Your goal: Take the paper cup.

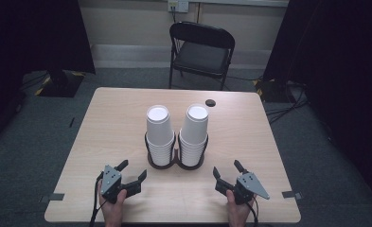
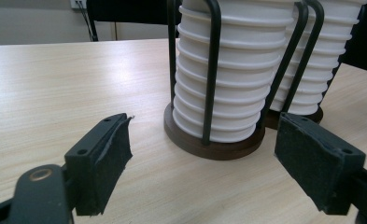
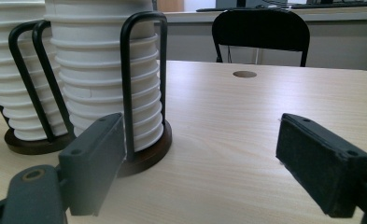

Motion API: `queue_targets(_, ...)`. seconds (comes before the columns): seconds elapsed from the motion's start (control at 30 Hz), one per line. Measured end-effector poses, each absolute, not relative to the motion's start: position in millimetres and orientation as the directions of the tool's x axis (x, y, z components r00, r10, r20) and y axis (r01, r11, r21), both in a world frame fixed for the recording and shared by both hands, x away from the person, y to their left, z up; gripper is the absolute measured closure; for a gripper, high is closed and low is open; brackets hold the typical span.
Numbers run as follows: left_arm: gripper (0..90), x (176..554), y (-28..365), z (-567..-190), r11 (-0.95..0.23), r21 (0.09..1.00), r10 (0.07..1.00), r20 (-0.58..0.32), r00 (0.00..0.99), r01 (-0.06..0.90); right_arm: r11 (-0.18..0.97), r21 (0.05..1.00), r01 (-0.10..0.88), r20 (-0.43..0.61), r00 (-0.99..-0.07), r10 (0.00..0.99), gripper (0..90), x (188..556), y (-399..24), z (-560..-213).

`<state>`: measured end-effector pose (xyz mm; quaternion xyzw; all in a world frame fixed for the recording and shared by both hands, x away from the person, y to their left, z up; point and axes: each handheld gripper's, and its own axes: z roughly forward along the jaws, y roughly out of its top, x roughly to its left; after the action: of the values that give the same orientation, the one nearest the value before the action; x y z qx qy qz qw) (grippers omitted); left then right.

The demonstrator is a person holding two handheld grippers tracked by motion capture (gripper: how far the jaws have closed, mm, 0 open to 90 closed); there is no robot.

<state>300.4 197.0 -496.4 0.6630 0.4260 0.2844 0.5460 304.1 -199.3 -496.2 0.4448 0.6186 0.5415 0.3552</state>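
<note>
Two stacks of white paper cups stand upside down in a black wire holder (image 1: 176, 160) at the table's middle: the left stack (image 1: 158, 135) and the right stack (image 1: 194, 134). My left gripper (image 1: 132, 171) rests open near the front left, a short way from the holder. In the left gripper view its gripper (image 2: 202, 158) frames the left stack (image 2: 228, 88) and the dark round base (image 2: 209, 147). My right gripper (image 1: 227, 169) is open at the front right. The right gripper view shows its gripper (image 3: 202, 161) beside the right stack (image 3: 107, 88), with nothing between the jaws.
The light wood table (image 1: 117, 118) has a round cable hole (image 1: 210, 102) at its far side. A black folding chair (image 1: 201, 51) stands beyond the far edge. Dark curtains hang at both sides, and cables lie on the grey floor (image 1: 287, 109).
</note>
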Motion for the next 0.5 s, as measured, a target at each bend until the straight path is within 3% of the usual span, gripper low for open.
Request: queue_targets(0.5,15.8,295.3,200.3,-494.1,-0.021,0.962,0.870,-0.117,0.480,0.273,0.017,0.979,0.202,0.059,-0.361,0.931,16.9,305.7,-199.8,-495.4)
